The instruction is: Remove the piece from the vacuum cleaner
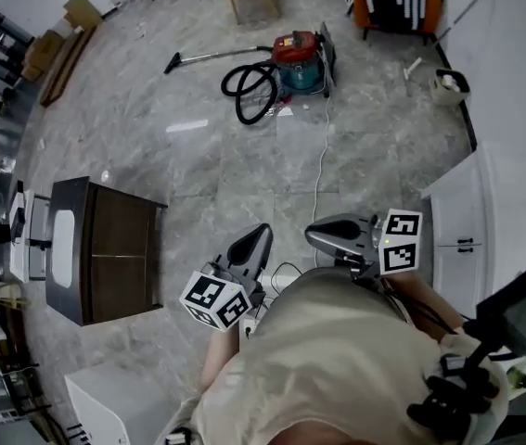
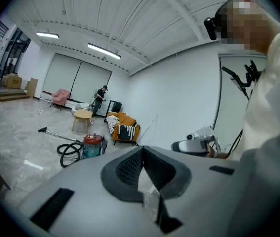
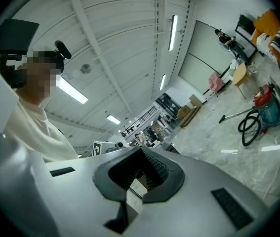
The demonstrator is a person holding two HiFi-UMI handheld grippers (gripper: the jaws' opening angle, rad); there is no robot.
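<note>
Far ahead across the floor, the red vacuum cleaner (image 1: 298,61) sits well apart from you, its wand (image 1: 214,56) stretching left. Your left gripper (image 1: 263,233) and right gripper (image 1: 313,234), both closed and empty, look about equally distant.
</note>
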